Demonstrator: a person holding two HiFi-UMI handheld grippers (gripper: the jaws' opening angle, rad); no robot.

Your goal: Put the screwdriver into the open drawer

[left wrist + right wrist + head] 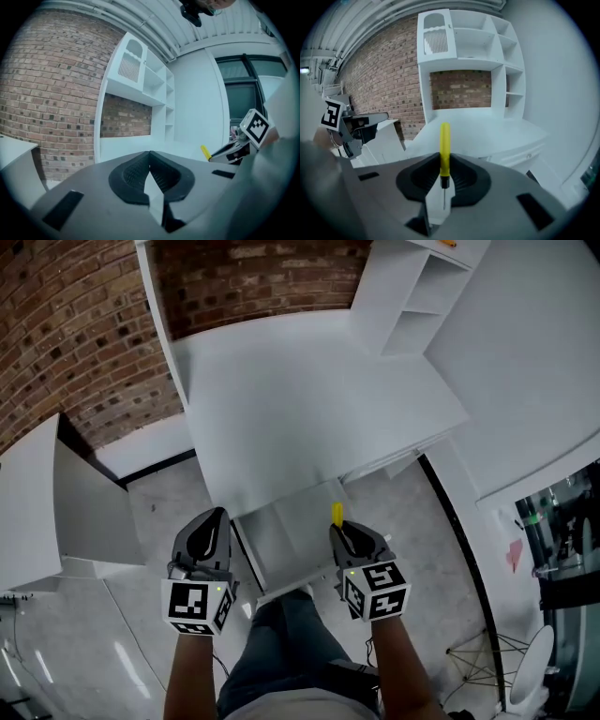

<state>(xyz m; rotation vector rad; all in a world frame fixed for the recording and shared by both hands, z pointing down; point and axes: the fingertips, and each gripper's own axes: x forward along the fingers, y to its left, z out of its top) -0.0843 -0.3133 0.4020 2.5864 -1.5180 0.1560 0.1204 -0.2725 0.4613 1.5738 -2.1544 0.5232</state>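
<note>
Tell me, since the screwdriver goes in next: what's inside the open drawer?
Only a bare white bottom shows in the drawer. Its back is hidden under the desk, and the right gripper with the screwdriver covers its right part.

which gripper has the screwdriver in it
The right gripper, clamped on the yellow-handled screwdriver; the left gripper is shut with nothing between its jaws.

Left gripper (217, 516) closed (right gripper (341, 532) gripping)

Cool, even light w/ soft shadows; strong fisheye bend + dark corners in two views
</note>
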